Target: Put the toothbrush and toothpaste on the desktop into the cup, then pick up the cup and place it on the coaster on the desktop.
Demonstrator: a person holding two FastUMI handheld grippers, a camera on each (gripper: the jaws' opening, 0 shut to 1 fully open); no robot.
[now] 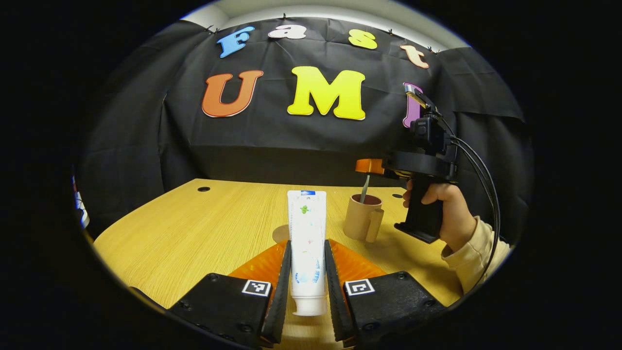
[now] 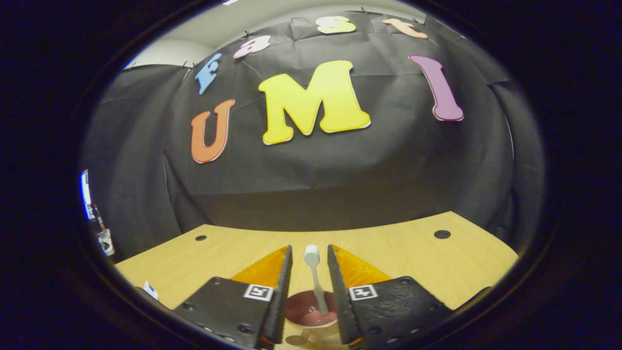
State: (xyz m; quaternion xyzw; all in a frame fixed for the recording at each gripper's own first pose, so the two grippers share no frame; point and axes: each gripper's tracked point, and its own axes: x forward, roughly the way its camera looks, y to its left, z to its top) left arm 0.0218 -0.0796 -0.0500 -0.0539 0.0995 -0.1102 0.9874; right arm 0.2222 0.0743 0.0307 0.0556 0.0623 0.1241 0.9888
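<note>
A white toothpaste tube (image 1: 307,243) lies between my left gripper's (image 1: 308,243) fingers, cap end nearest the camera, and both fingers press on its sides above the desktop. Past it to the right stands a tan cup (image 1: 360,219) with a handle. The toothbrush (image 1: 364,189) stands in it. My right gripper (image 1: 370,166), held by a hand (image 1: 444,206), hovers just over that cup. In the right gripper view the toothbrush (image 2: 315,282) rises from the cup (image 2: 311,311), head up. It stands in the gap of my right gripper (image 2: 310,249), touching neither finger. A round tan coaster (image 1: 280,233) peeks out left of the tube.
The wooden desktop (image 1: 194,228) has small dark cable holes near its back edge (image 1: 203,188) (image 2: 441,234). Black cloth walls close the booth behind and at the sides. Cables (image 1: 486,194) loop from the right gripper to the sleeve.
</note>
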